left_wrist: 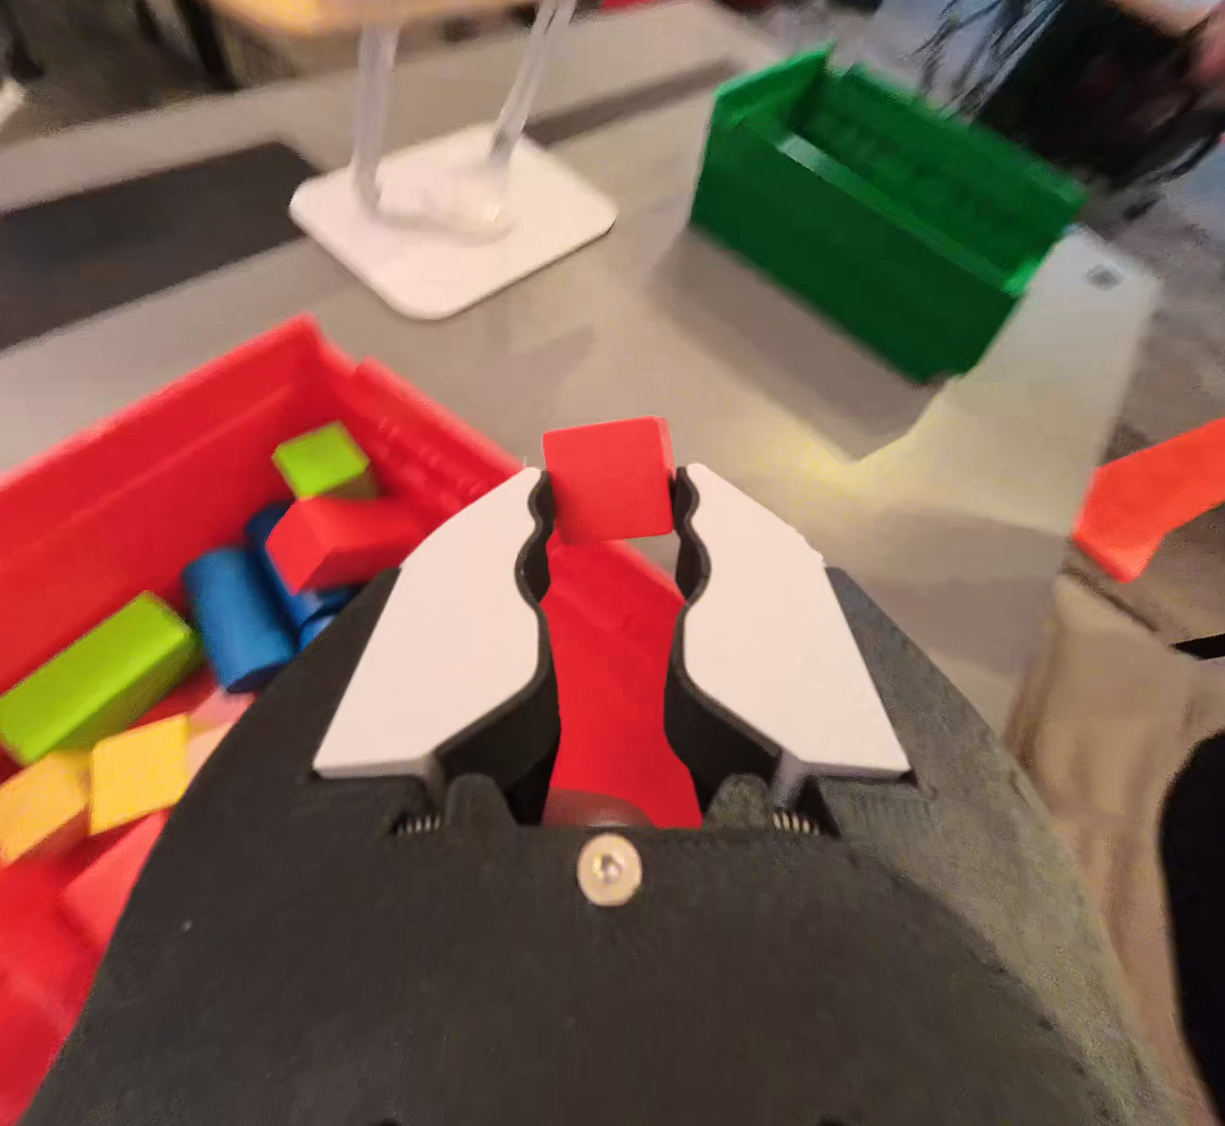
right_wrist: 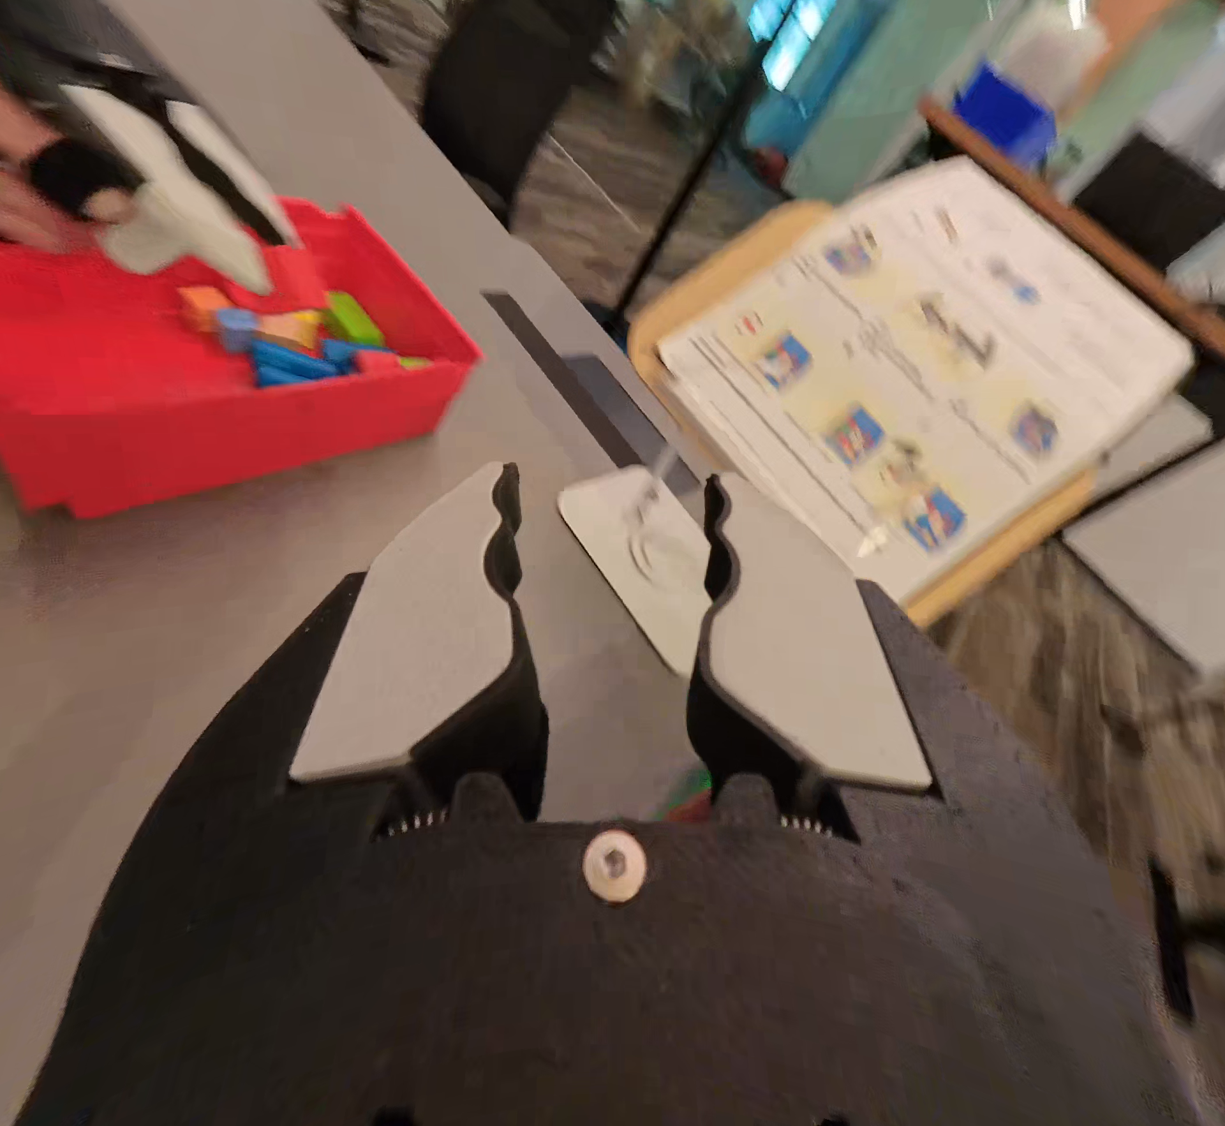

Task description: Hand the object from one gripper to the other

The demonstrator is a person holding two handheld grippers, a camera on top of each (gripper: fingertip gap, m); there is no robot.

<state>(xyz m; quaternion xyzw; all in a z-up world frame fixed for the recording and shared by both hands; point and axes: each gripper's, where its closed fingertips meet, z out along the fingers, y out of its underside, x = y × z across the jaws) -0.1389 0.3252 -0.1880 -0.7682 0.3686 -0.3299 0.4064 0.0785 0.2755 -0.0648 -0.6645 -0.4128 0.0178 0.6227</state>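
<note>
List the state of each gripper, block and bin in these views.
left gripper: shut on the red cube
red cube: held at the fingertips, above the red bin's edge
right gripper: open, holding nothing
red bin: holds loose coloured blocks
green bin: on the table, contents not visible

motion blur smears the printed sheet (right_wrist: 921,365); red bin (left_wrist: 199,405) cut off.

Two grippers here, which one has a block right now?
The left gripper: its fingers are shut on a red block above the red bin. The right gripper is open, with nothing between its fingers.
</note>
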